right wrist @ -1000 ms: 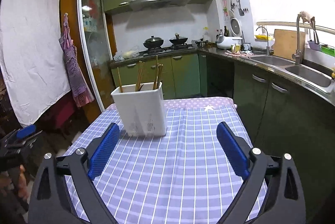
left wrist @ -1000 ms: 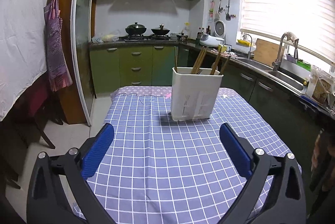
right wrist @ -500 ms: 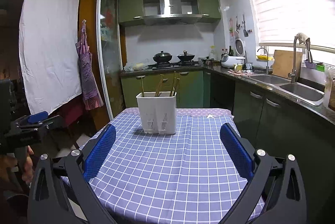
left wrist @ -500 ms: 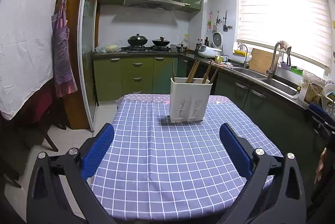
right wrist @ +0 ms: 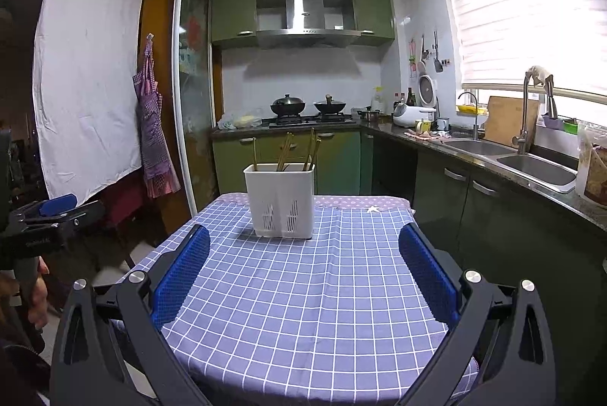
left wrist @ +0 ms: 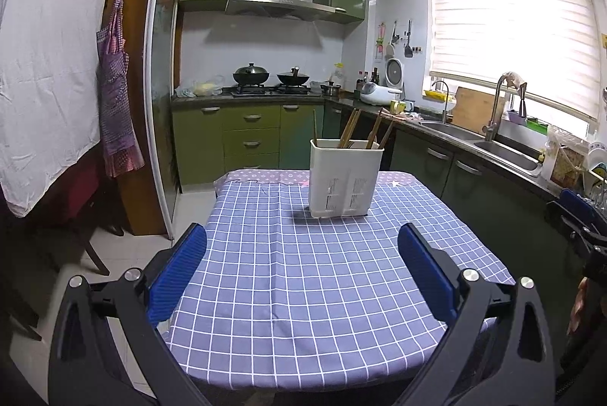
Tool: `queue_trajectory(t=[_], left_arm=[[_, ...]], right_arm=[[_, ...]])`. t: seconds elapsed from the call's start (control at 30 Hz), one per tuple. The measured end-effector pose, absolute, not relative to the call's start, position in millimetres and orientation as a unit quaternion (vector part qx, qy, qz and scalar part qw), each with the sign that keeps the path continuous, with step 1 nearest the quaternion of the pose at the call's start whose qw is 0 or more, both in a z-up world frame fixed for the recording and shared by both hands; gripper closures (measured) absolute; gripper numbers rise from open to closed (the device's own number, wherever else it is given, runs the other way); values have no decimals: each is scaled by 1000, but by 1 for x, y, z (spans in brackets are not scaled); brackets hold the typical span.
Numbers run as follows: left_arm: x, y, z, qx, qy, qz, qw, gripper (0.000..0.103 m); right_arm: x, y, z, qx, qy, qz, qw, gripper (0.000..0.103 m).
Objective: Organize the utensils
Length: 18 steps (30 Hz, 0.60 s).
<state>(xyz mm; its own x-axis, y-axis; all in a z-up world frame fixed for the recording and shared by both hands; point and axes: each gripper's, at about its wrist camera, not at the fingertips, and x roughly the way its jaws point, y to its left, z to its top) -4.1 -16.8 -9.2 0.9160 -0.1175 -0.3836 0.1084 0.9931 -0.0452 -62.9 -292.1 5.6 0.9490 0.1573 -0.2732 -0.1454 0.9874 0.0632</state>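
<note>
A white plastic utensil holder (left wrist: 344,177) stands upright at the far end of the table with the blue checked cloth (left wrist: 303,277). Several wooden chopsticks (left wrist: 351,129) stick out of its top. It also shows in the right wrist view (right wrist: 280,201), with the chopsticks (right wrist: 285,150) in it. My left gripper (left wrist: 301,265) is open and empty, held above the near part of the table, well back from the holder. My right gripper (right wrist: 303,269) is open and empty too, above the near part of the table (right wrist: 303,292).
Green kitchen cabinets (left wrist: 246,136) and a stove with two pans (left wrist: 269,79) stand behind the table. A counter with a steel sink (left wrist: 493,144) runs along the right. A dark chair (left wrist: 76,216) and a hanging apron (left wrist: 115,95) are at the left.
Both grippers have pulled back and up from the table, so the holder looks smaller and farther. Both stay open and empty. The holder has not moved.
</note>
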Motion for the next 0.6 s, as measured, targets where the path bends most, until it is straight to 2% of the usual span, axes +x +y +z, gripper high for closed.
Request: queue_trajectory(t=[0.6], left_arm=[[-6,-12,-9,-20,198,-59,978,7]], right_arm=[[-59,-289,6,18,142,84,986,5]])
